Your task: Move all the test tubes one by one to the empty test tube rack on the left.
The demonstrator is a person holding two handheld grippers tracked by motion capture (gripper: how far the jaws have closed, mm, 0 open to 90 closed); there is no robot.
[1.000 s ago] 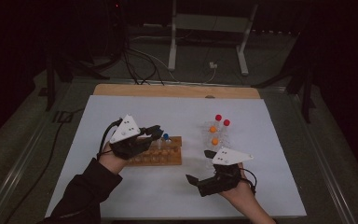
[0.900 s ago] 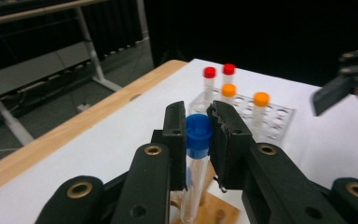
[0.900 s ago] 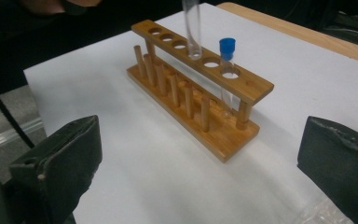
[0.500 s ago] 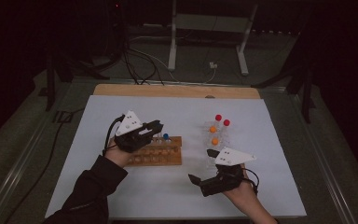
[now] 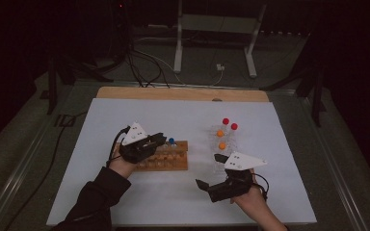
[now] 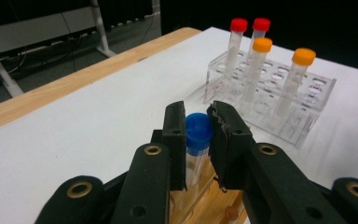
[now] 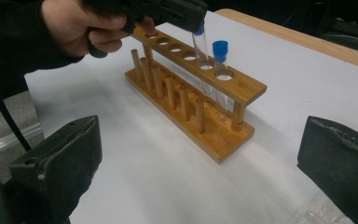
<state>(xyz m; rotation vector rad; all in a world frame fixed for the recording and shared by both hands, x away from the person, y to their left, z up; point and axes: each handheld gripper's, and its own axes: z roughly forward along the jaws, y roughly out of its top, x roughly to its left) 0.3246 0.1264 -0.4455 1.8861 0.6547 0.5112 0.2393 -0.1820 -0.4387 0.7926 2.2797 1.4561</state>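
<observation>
My left gripper is shut on a blue-capped clear tube, gripping it just below the cap. In the right gripper view that tube leans slightly, and its lower end passes through a hole in the wooden rack. It stands beside a second blue-capped tube in the end hole. From above, the left gripper hangs over the rack. My right gripper rests near the front edge, open, with nothing between its jaws.
A clear plastic rack to the right holds two red-capped and two orange-capped tubes. A white sheet covers the table, with a wooden strip along its far edge.
The left gripper has come down with the blue-capped tube towards the wooden rack. The right hand has stayed where it was.
</observation>
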